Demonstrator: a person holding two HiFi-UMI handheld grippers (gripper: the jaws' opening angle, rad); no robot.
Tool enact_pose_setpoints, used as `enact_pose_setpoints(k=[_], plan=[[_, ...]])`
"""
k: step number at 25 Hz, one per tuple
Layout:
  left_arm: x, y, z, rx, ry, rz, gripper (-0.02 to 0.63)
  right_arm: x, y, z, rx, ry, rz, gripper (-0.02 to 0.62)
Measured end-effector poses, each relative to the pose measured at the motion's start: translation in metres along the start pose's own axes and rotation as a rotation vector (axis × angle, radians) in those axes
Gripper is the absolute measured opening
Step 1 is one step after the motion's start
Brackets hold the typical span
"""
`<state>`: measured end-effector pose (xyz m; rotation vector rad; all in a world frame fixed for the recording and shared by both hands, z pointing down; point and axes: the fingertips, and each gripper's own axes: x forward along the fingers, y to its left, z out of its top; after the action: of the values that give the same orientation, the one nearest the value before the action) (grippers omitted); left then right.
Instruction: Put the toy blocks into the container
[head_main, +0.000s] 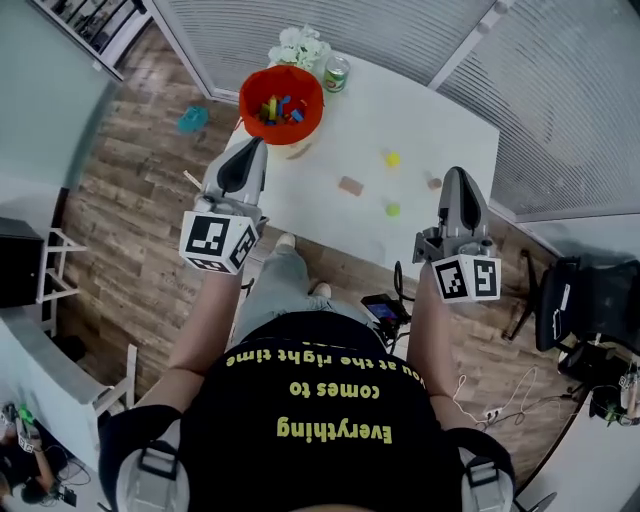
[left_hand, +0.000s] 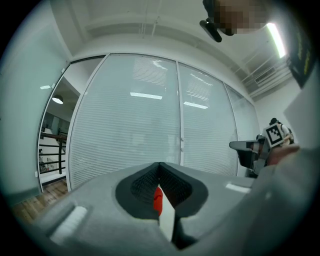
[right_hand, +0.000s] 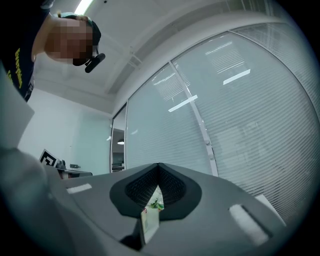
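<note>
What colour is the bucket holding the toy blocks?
It's a red-orange round plastic bucket; the head view shows it best.

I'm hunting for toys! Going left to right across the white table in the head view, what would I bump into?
red container → tan block → small brown block

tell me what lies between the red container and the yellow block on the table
Nothing: in the head view the stretch of white table between the red container and the yellow block is bare.
</note>
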<state>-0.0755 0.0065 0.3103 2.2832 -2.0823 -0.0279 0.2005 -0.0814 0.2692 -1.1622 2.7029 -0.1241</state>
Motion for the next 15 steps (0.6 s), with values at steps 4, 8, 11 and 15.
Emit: enact_pose_setpoints(k=[4, 8, 11, 15], plan=[[0.023, 0.025, 0.019, 0.012, -0.022, -0.035, -0.003, 0.028, 0.01, 0.007, -0.01, -0.013, -0.02, 0.006], [0.045, 0.053, 0.026, 0.01, -0.033, -0.063, -0.003, 0.049, 0.014, 0.002, -0.015, -0.017, -0.063, 0.006], [0.064, 0.073, 0.026, 0.001, -0.031, -0.081, -0.003, 0.063, 0.013, -0.005, -0.018, -0.011, -0.102, 0.006], [0.084, 0.085, 0.027, -0.006, -0.029, -0.128, -0.003, 0.076, 0.013, -0.013, -0.01, -0.006, -0.151, 0.006]])
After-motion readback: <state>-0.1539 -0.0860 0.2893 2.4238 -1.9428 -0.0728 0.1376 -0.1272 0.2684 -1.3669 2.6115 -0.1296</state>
